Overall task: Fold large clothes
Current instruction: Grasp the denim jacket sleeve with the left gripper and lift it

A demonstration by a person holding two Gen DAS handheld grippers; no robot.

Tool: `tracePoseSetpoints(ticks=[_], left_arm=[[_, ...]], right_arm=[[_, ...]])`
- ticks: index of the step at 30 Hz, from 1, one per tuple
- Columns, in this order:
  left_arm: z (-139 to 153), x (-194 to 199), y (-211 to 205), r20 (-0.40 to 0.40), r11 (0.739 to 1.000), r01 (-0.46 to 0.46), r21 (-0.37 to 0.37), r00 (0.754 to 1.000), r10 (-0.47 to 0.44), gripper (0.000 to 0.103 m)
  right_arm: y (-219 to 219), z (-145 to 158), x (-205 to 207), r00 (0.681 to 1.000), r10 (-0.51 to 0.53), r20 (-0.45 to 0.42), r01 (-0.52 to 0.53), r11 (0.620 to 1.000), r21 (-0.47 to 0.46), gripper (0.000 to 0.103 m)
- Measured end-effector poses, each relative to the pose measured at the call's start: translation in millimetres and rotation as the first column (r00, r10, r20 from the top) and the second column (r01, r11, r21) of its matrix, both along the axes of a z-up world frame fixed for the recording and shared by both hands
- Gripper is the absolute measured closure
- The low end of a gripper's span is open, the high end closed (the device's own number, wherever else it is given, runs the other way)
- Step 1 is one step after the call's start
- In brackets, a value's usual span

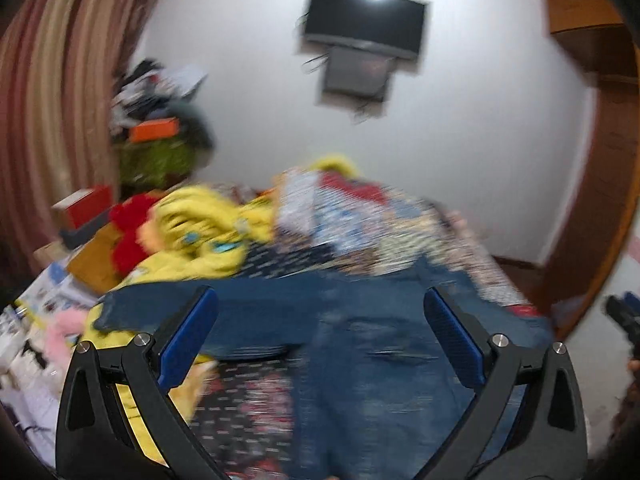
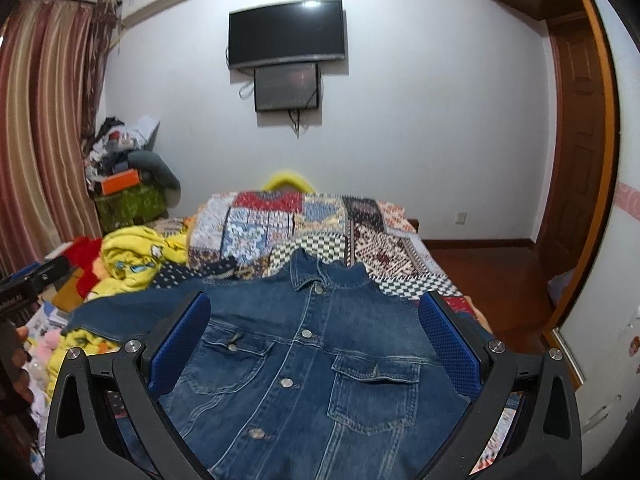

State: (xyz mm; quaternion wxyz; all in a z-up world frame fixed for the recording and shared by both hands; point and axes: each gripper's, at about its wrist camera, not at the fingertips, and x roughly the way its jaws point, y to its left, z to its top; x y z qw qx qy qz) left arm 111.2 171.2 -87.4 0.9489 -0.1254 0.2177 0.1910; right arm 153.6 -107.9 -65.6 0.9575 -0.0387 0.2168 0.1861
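Observation:
A blue denim jacket [image 2: 312, 356] lies flat, front up and buttoned, on the bed, collar away from me, one sleeve [image 2: 120, 316] stretched to the left. My right gripper [image 2: 314, 340] is open above its chest, holding nothing. In the blurred left wrist view the jacket [image 1: 352, 344] also lies below my left gripper [image 1: 320, 332], which is open and empty over its left side. The right gripper shows at the right edge of the left wrist view [image 1: 624, 316]; the left gripper shows at the left edge of the right wrist view [image 2: 32, 280].
A patchwork quilt [image 2: 304, 224] covers the bed. Yellow clothes [image 2: 132, 256] and a red item [image 2: 84, 260] are piled to the left. A cluttered stack [image 2: 124, 168] stands by the striped curtain [image 2: 36, 140]. A TV [image 2: 286, 32] hangs on the far wall; a wooden door [image 2: 576, 168] is at right.

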Motion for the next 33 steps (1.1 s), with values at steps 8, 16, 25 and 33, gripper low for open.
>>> tracePoseSetpoints(ticks=[8,16,25,33], left_arm=[[-89.6,16.3,111.6,-0.168,0.981,-0.089,-0.17,0.984,0.06,0.0],[-181.6,10.3,202.8,-0.302,0.879,-0.189,-0.437,0.952,0.054,0.0],[-209.7,22.5,260.7,-0.19,0.714,-0.159,-0.682,0.981,0.037,0.021],[-223.8,51.3,274.4,-0.301,0.735,-0.241,-0.634,0.952,0.052,0.062]], right_arm=[[17.7,-53.6,64.4,0.981,-0.009,-0.195,-0.008,0.996,-0.087,0.0],[35.7,-111.3,103.1,0.917,0.014,-0.398,-0.087,0.982,-0.166,0.0],[47.9,-120.8,119.1,0.895,0.044,-0.445,-0.131,0.977,-0.167,0.0],[48.3,-127.6,126.5,0.88,0.042,-0.474,-0.131,0.979,-0.156,0.0]])
